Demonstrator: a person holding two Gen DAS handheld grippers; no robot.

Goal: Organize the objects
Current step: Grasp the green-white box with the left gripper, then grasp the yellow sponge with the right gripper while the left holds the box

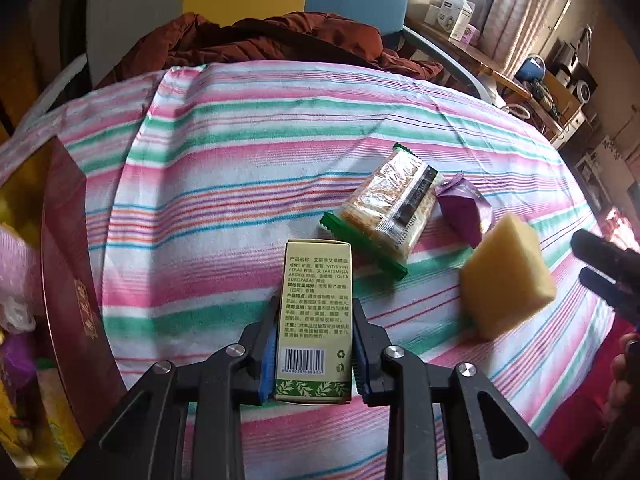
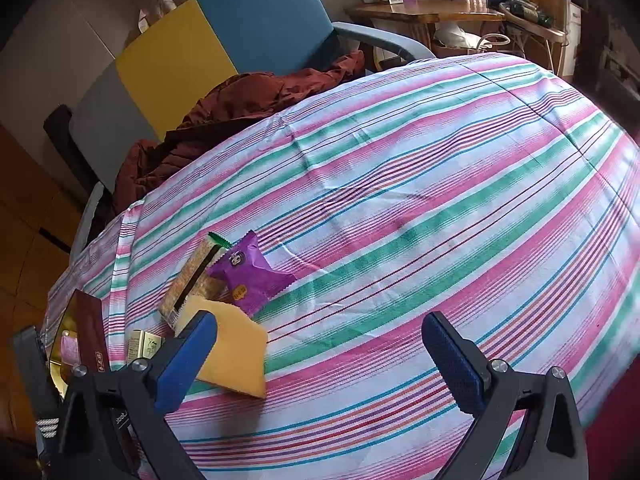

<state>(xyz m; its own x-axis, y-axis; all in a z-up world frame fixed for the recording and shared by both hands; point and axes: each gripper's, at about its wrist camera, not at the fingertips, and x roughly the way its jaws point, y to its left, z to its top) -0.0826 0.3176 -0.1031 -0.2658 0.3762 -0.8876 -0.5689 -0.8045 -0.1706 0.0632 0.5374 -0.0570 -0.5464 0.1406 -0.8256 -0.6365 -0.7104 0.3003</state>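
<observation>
Our left tongs (image 1: 314,354) clamp the green box (image 1: 316,320), bound for the red container (image 1: 70,280); our right tongs (image 2: 320,356) gape empty.

The carton (image 1: 316,320) sits between the left tool's (image 1: 314,354) fingers, over the worktop (image 1: 240,184). Ahead and right of it lies the cracker pack (image 1: 390,204), the small pouch (image 1: 464,210) touching its right side. The sponge (image 1: 506,280) lies nearer, further right. A tall box (image 1: 68,280) stands off left.
</observation>
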